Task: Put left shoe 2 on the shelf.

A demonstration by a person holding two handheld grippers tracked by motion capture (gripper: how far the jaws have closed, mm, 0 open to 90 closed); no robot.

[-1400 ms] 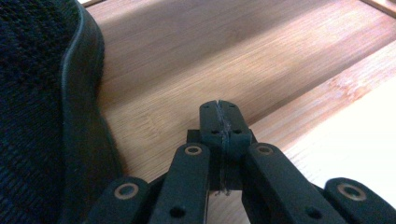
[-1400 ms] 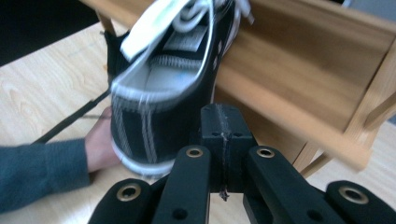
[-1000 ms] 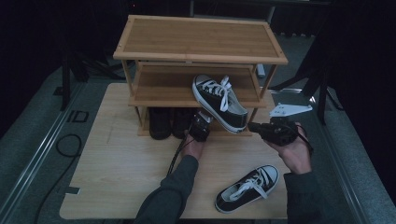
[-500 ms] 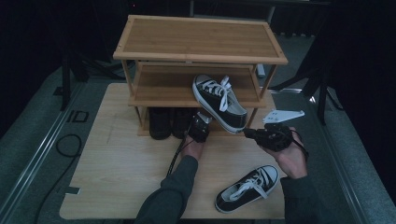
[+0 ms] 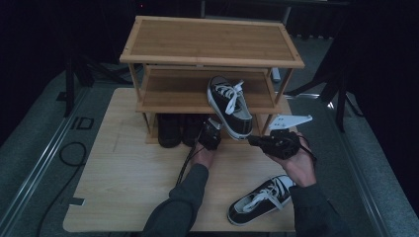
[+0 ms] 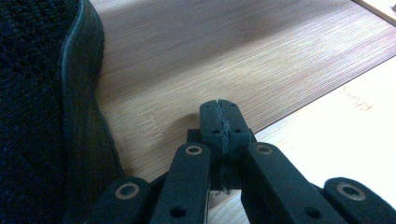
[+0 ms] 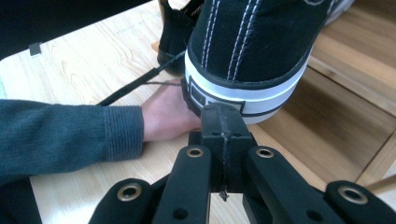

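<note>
Right gripper view: closed jaws meet sneaker [image 7: 254, 51] heel.

Black sneaker [image 5: 230, 105] — white laces, white-striped sole — on light bamboo rack [image 5: 207, 42].

high: above, facing forward-down | gripper views: close, low | shared: sneaker [image 5: 230, 106] [image 7: 252, 51]

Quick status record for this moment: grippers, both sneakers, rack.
left gripper: jaws shut, empty, beside a black shoe at the rack's bottom shelf
right gripper: jaws shut, at the heel of the sneaker on the rack
sneaker on the rack: middle shelf, heel overhanging the front edge
second sneaker: on the table, near edge
shoe rack: top shelf bare
</note>
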